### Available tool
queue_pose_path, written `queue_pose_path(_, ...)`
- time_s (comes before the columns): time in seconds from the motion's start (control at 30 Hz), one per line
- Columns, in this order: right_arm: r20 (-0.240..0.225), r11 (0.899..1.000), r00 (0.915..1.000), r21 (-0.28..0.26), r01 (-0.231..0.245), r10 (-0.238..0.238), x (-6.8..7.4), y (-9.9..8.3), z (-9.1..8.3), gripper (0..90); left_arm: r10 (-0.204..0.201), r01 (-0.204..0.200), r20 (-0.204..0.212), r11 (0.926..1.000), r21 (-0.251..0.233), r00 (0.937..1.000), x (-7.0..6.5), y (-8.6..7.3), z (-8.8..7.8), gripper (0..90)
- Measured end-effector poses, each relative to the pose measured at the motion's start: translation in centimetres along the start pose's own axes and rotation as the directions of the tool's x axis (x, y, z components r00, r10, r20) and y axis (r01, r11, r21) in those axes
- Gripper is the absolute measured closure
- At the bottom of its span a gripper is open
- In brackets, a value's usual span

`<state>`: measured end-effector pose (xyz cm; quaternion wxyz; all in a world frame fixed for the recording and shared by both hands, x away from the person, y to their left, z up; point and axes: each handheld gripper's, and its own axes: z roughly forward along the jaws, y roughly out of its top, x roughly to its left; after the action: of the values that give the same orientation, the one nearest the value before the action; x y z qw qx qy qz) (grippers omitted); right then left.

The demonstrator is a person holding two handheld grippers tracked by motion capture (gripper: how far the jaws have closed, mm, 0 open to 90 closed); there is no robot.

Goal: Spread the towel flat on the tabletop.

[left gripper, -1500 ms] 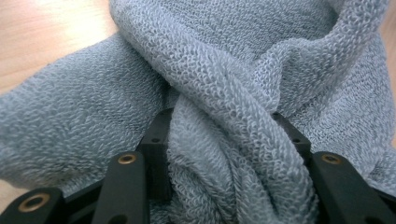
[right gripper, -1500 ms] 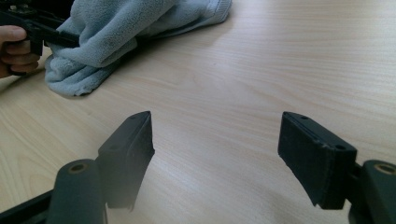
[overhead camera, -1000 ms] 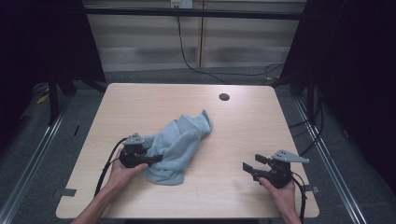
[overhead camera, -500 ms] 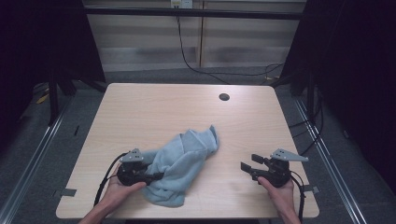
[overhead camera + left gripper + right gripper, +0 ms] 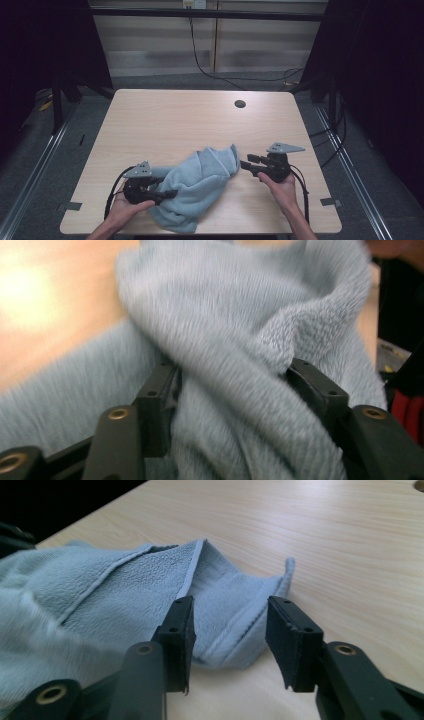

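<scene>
The soft blue towel (image 5: 197, 186) is lying in a crumpled heap at the lower middle of the high view, near your edge of the table (image 5: 165, 117). You are working at it from both sides, likely so you can pull it out flat.

Your left gripper (image 5: 170, 193), at the lower left, is pushed into the heap. In the left gripper view a thick fold of towel (image 5: 235, 370) is filling the space between its jaws. They have just been opening wider, so I cannot tell if they are pinching it.

Your right gripper (image 5: 243, 165), to the right of the heap, is pointing at the towel's corner (image 5: 235, 625). Its jaws are about half open and have just been closing. The corner is lying just ahead of them, not squeezed yet.
</scene>
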<state>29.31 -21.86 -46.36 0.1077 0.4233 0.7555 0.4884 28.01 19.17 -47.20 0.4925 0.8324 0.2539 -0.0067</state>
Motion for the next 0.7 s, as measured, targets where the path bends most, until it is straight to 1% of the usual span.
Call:
queue_pose_path(0.03, 0.000, 1.000, 1.0000, 0.000, 0.000, 0.000, 0.0, 0.0, 0.0, 56.5, 0.000, 0.000, 0.000, 1.0000, 0.000, 1.0000, 0.0, 0.0, 0.0, 39.3)
queue_pose_path(0.07, -0.007, 1.000, 0.9999, 0.018, 0.008, -0.008, 0.0, 0.3, 0.7, 57.9, -0.003, 0.003, 0.008, 1.0000, -0.008, 1.0000, 0.1, 0.4, 0.0, 39.3)
queue_pose_path(0.1, -0.011, 0.999, 0.9994, 0.045, 0.032, -0.031, 0.0, 0.9, 2.0, 59.1, -0.003, 0.003, 0.008, 0.9999, -0.014, 1.0000, 0.2, 0.8, 0.0, 36.6)
queue_pose_path(0.13, -0.011, 0.999, 0.9994, 0.045, 0.032, -0.031, 0.0, 0.9, 2.0, 59.1, -0.002, 0.002, 0.005, 0.9996, -0.027, 1.0000, 0.3, 1.2, -0.1, 36.6)
queue_pose_path(0.17, -0.020, 0.997, 0.9992, 0.062, 0.036, -0.034, -0.1, 1.3, 3.1, 57.9, 0.002, -0.001, 0.016, 0.9988, -0.049, 0.9999, 0.5, 2.0, -0.2, 35.7)
queue_pose_path(0.2, -0.024, 0.997, 0.9992, 0.067, 0.034, -0.032, -0.2, 1.4, 3.7, 56.2, 0.002, -0.001, 0.016, 0.9988, -0.049, 0.9999, 0.5, 2.0, -0.2, 35.0)
queue_pose_path(0.23, -0.022, 0.997, 0.9991, 0.071, 0.038, -0.037, -0.3, 1.4, 4.2, 53.6, 0.001, 0.000, 0.012, 0.9974, -0.072, 0.9999, 0.6, 2.8, -0.2, 34.6)
queue_pose_path(0.27, -0.022, 0.997, 0.9991, 0.071, 0.038, -0.037, -0.3, 1.4, 4.2, 53.6, 0.001, 0.000, 0.012, 0.9974, -0.072, 0.9999, 0.6, 2.8, -0.2, 34.3)
queue_pose_path(0.33, -0.027, 0.996, 0.9994, 0.091, 0.026, -0.024, -0.5, 1.2, 5.0, 49.8, -0.007, 0.008, 0.017, 0.9955, -0.095, 0.9998, 0.8, 3.6, -0.1, 33.9)
queue_pose_path(0.37, -0.017, 0.994, 0.9996, 0.103, 0.025, -0.024, -0.6, 1.0, 5.4, 46.5, -0.009, 0.011, 0.019, 0.9939, -0.110, 0.9998, 0.9, 3.9, 0.0, 34.2)
queue_pose_path(0.4, 0.004, 0.991, 0.9998, 0.134, 0.018, -0.019, -0.8, 0.6, 6.0, 41.4, -0.018, 0.021, 0.019, 0.9898, -0.141, 0.9997, 1.1, 4.4, 0.0, 33.9)
queue_pose_path(0.43, 0.004, 0.991, 0.9998, 0.134, 0.018, -0.019, -0.8, 0.6, 6.0, 41.4, -0.018, 0.021, 0.019, 0.9898, -0.141, 0.9997, 1.1, 4.4, 0.0, 34.2)
queue_pose_path(0.47, 0.009, 0.990, 0.9998, 0.141, 0.018, -0.019, -0.9, 0.4, 6.2, 38.8, -0.030, 0.032, 0.016, 0.9884, -0.148, 0.9994, 1.3, 4.6, 0.1, 34.2)
queue_pose_path(0.5, 0.010, 0.989, 0.9999, 0.147, 0.009, -0.011, -1.1, 0.2, 6.5, 36.5, -0.027, 0.023, -0.031, 0.9920, -0.124, 0.9992, 1.6, 4.6, 0.8, 36.5)
queue_pose_path(0.53, 0.010, 0.989, 0.9999, 0.147, 0.009, -0.011, -1.1, 0.2, 6.5, 36.5, -0.027, 0.023, -0.031, 0.9920, -0.124, 0.9992, 1.6, 4.6, 0.8, 36.9)
queue_pose_path(0.57, 0.014, 0.989, 0.9999, 0.147, 0.008, -0.010, -1.1, 0.1, 6.9, 34.7, -0.032, 0.027, -0.048, 0.9948, -0.098, 0.9983, 2.0, 4.4, 1.4, 37.0)
queue_pose_path(0.63, 0.011, 0.989, 0.9998, 0.151, 0.014, -0.016, -1.0, 0.0, 7.0, 34.7, -0.053, 0.050, -0.061, 0.9976, -0.048, 0.9967, 2.7, 3.7, 2.8, 37.0)
queue_pose_path(0.67, 0.016, 0.987, 0.9997, 0.157, 0.018, -0.021, -0.8, -0.1, 7.2, 34.8, -0.054, 0.052, -0.068, 0.9983, -0.028, 0.9962, 3.0, 3.3, 3.3, 37.3)
queue_pose_path(0.7, 0.016, 0.987, 0.9993, 0.157, 0.032, -0.035, -0.6, -0.1, 7.3, 36.6, -0.098, 0.098, -0.022, 0.9952, 0.000, 0.9949, 3.6, 2.6, 4.2, 36.7)
